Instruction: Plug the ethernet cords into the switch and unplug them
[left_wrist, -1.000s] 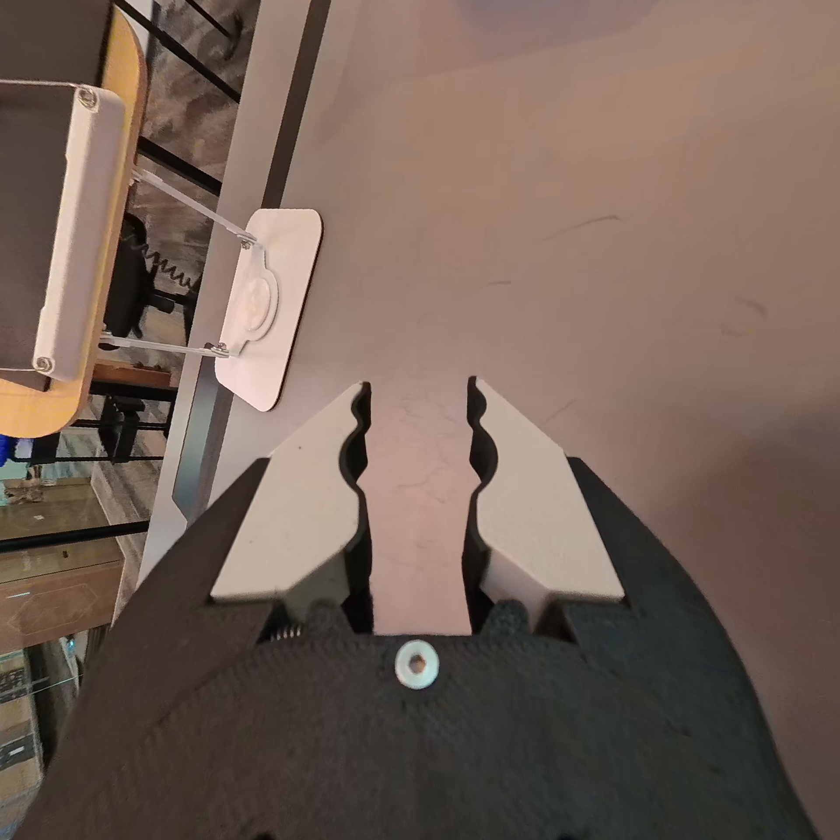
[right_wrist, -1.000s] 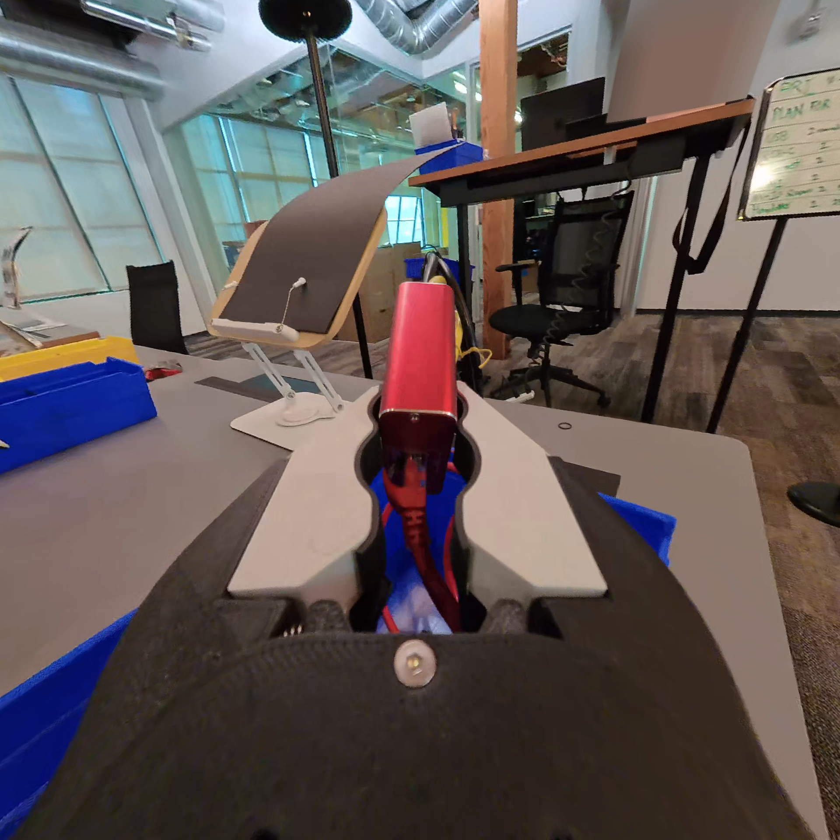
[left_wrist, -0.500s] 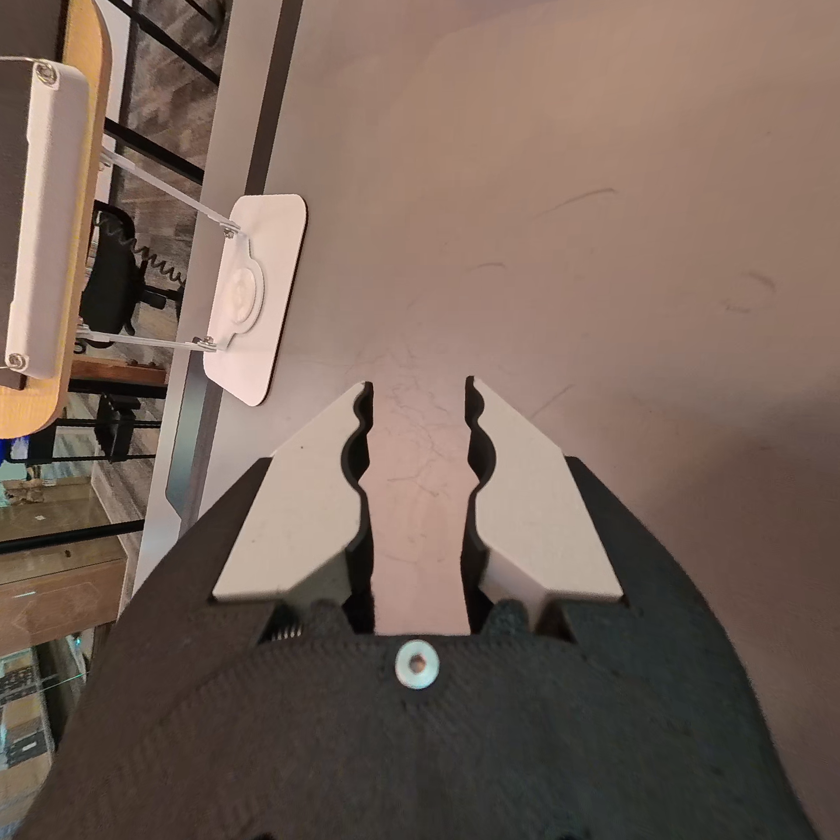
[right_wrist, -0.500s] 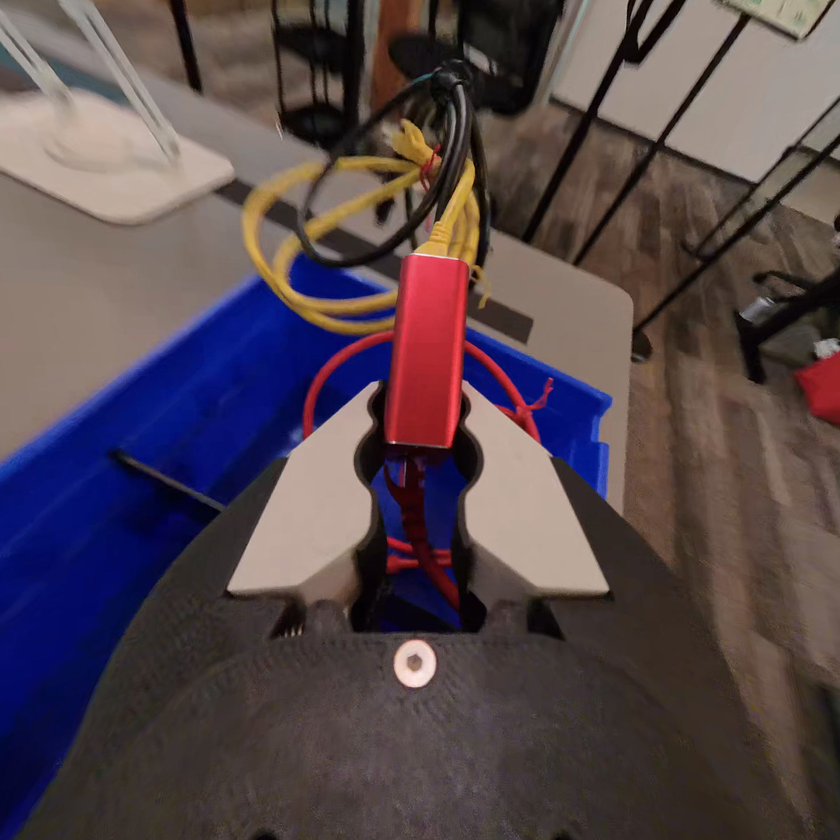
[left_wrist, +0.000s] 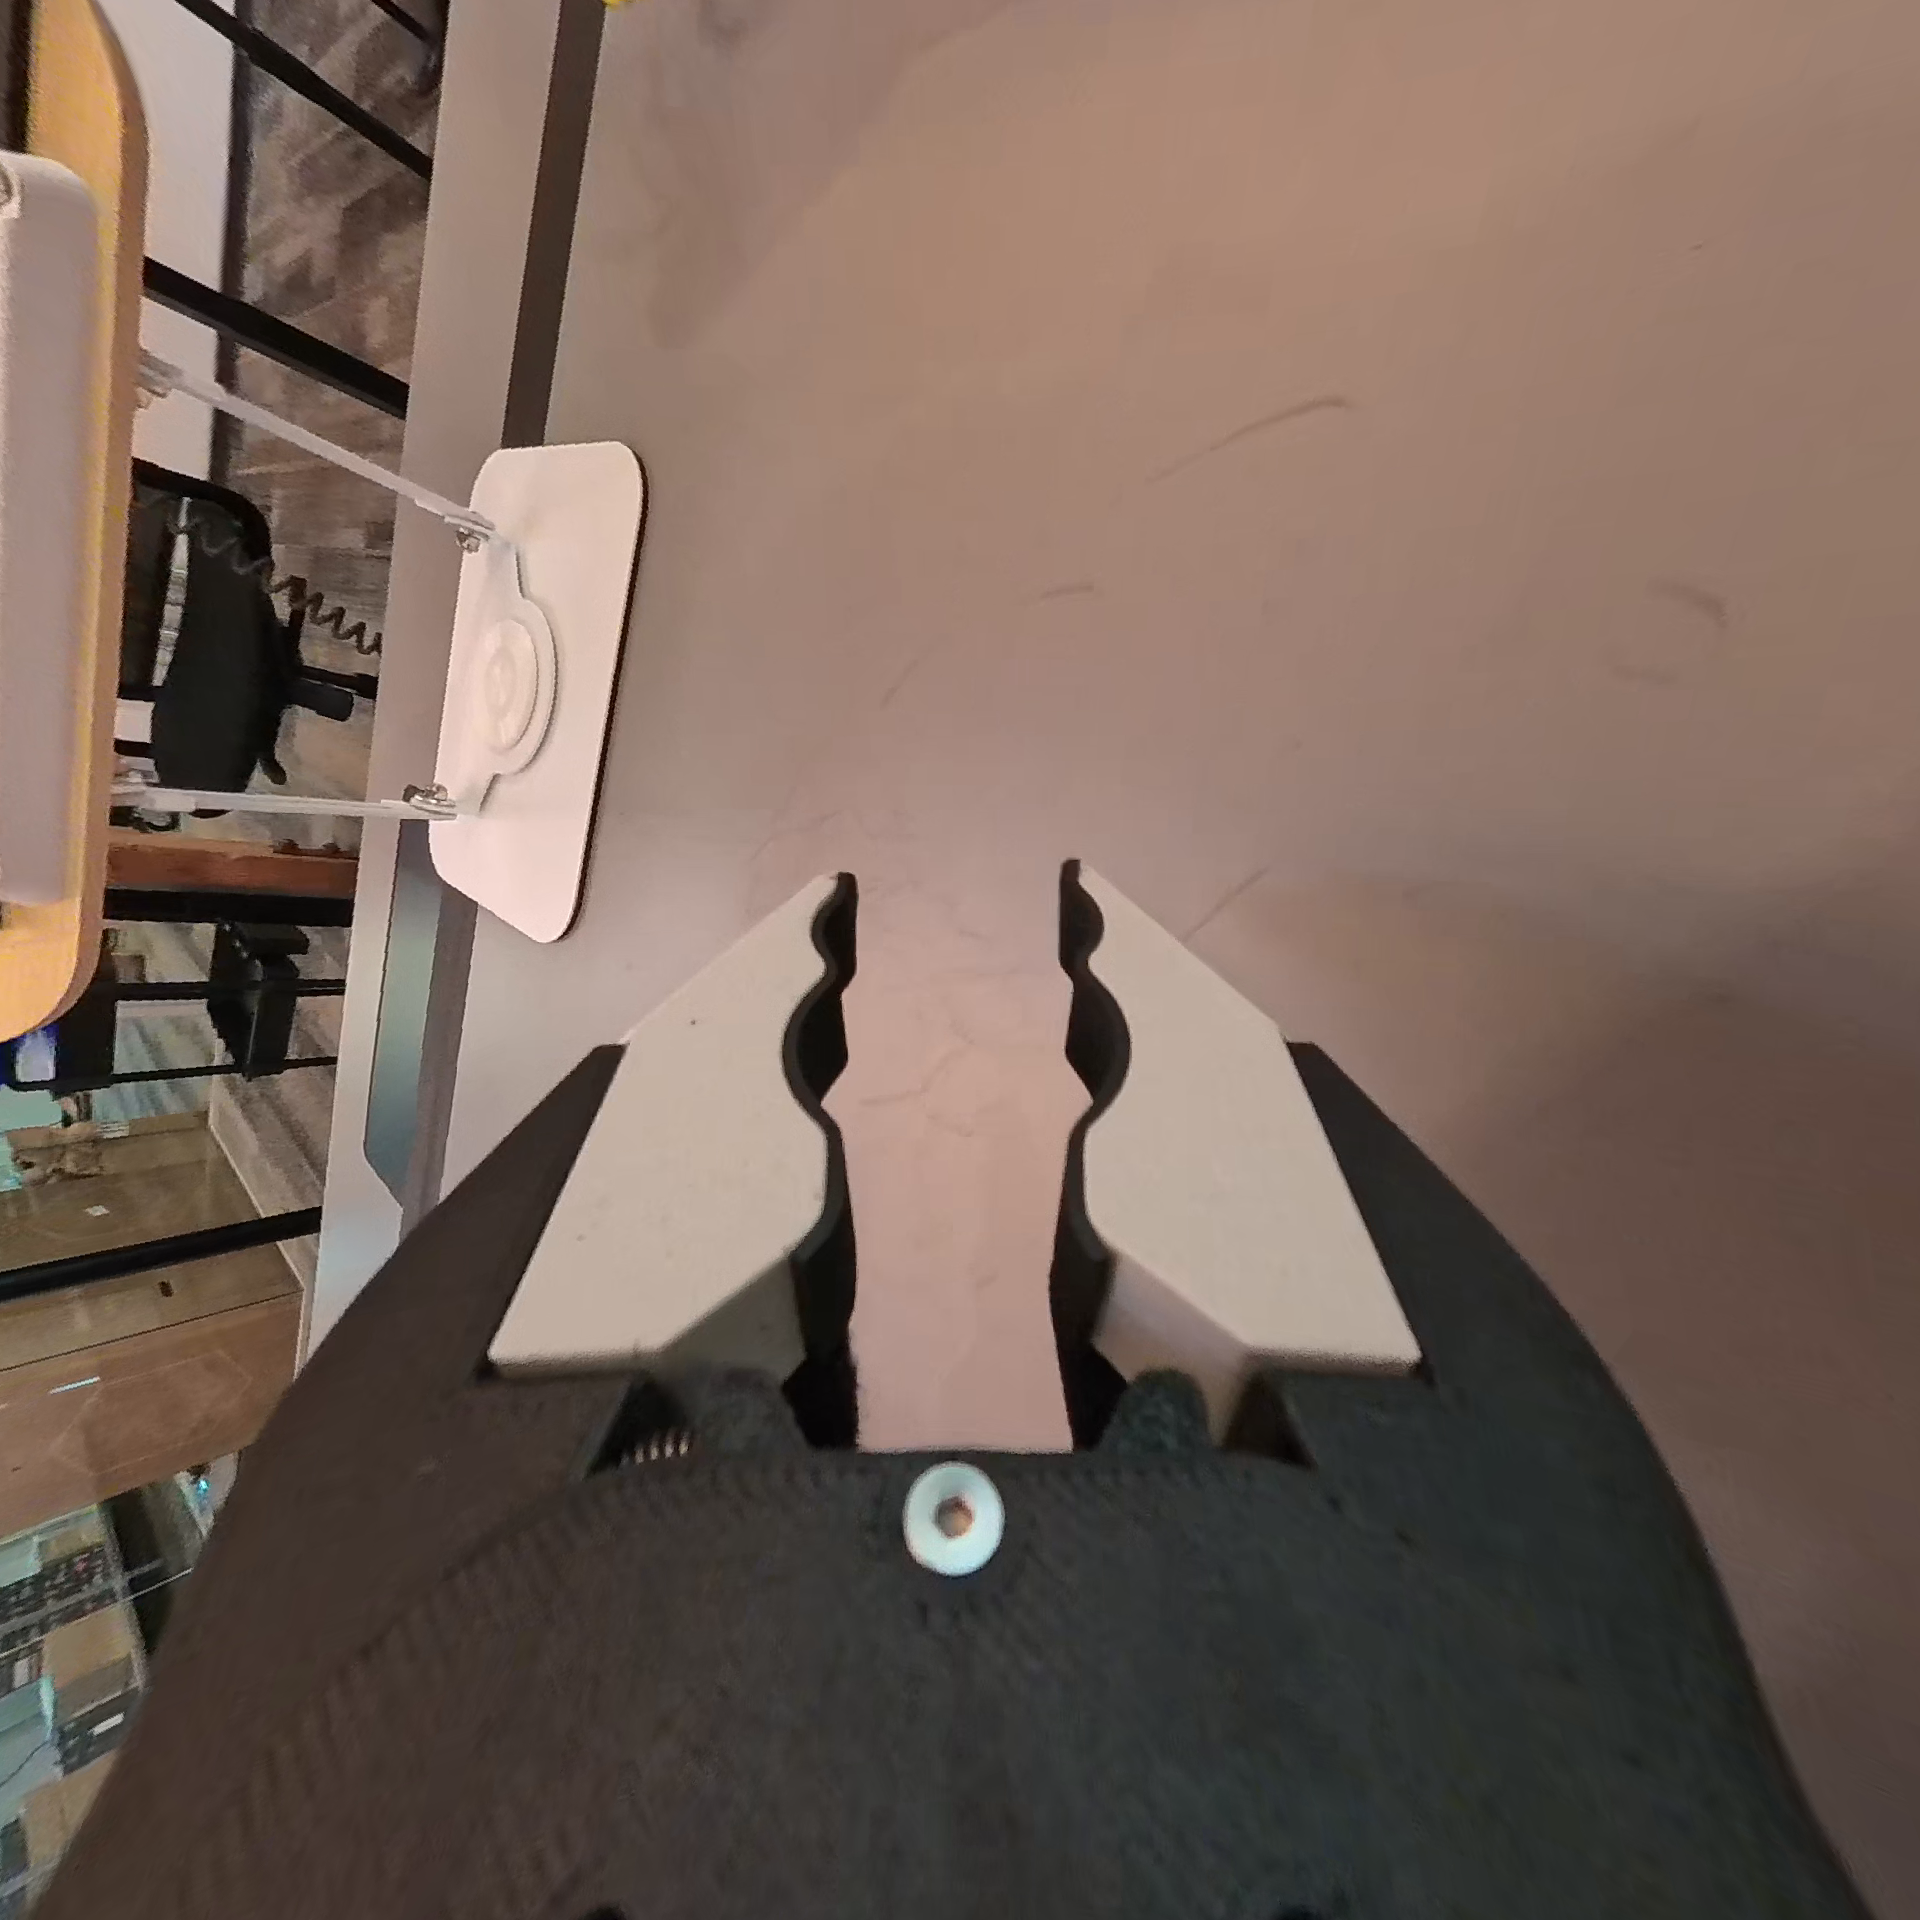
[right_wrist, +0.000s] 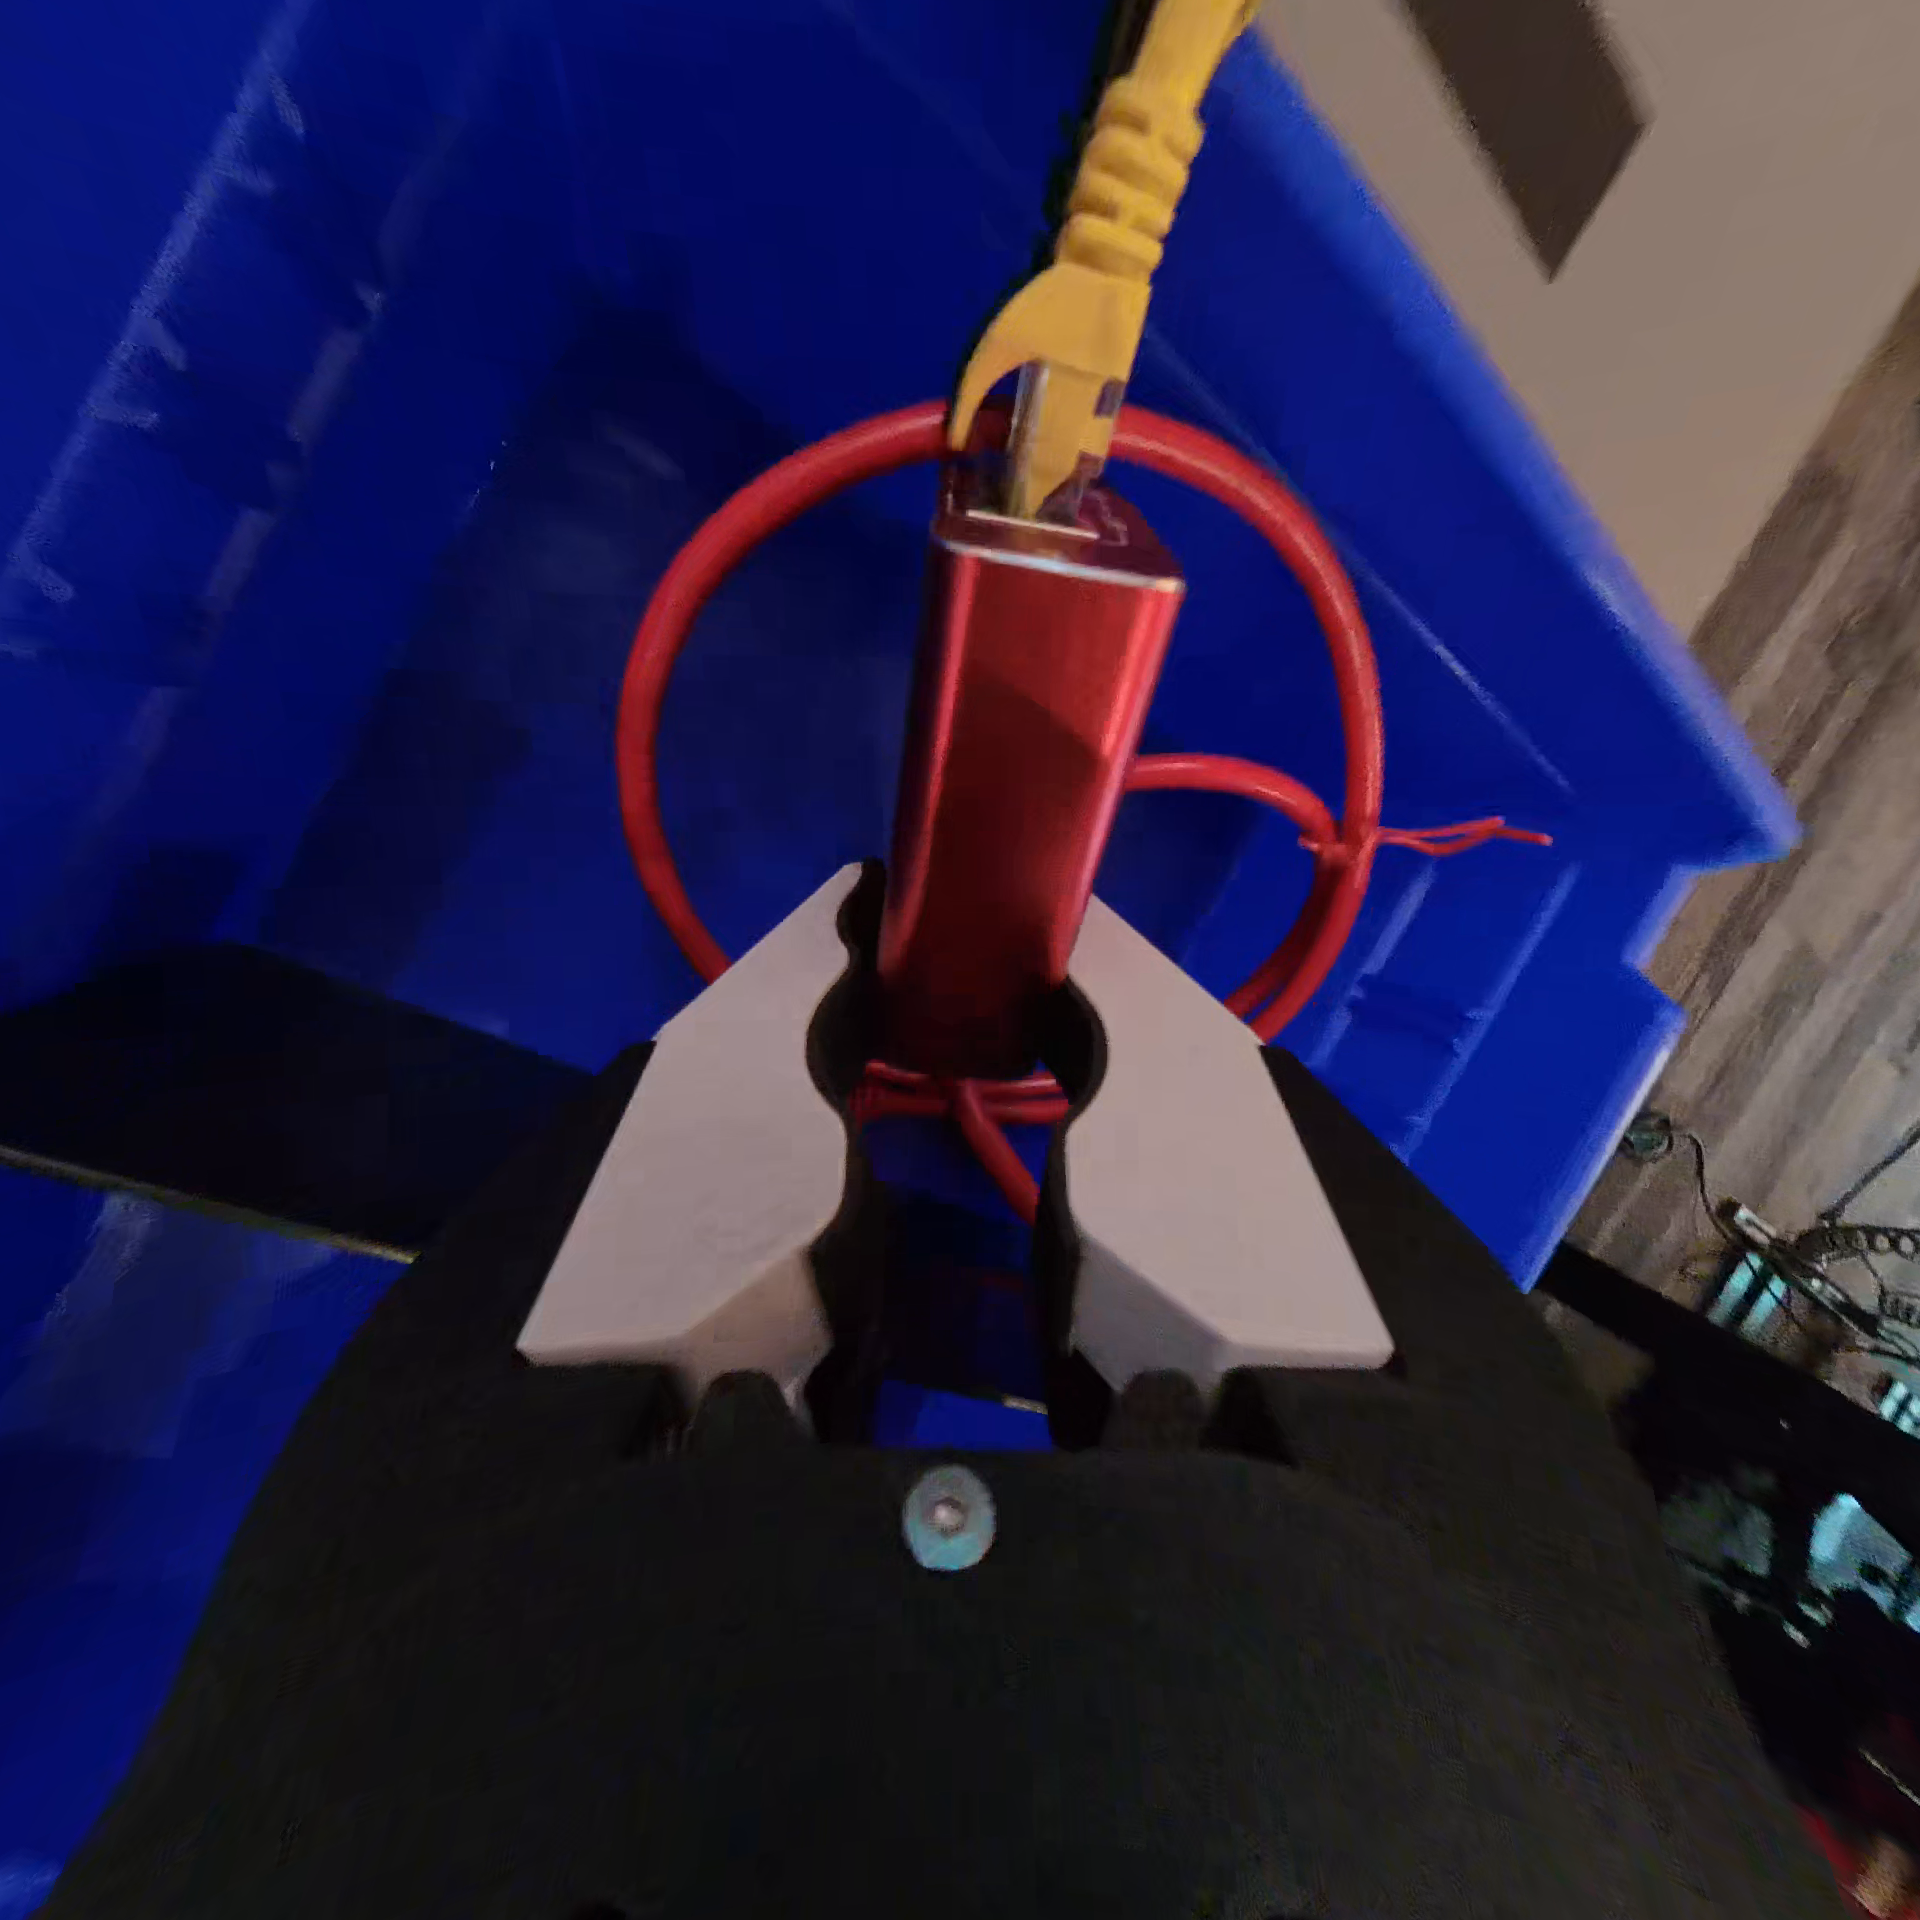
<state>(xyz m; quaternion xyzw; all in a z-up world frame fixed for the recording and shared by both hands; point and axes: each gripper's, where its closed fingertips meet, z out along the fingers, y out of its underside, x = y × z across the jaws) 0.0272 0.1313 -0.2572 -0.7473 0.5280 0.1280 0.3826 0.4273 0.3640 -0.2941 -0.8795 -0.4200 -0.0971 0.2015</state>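
Blue bin (right_wrist: 364, 520) now fills the view behind right gripper (right_wrist: 961, 914) clamping red adapter (right_wrist: 1023, 769); left gripper (left_wrist: 956, 883) stays parted.

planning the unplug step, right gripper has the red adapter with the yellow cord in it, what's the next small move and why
Probably bring the left gripper over to pinch the yellow plug. It is open and empty above bare table, while the right gripper clamps the red adapter over the blue bin, with the yellow ethernet cord seated in it.
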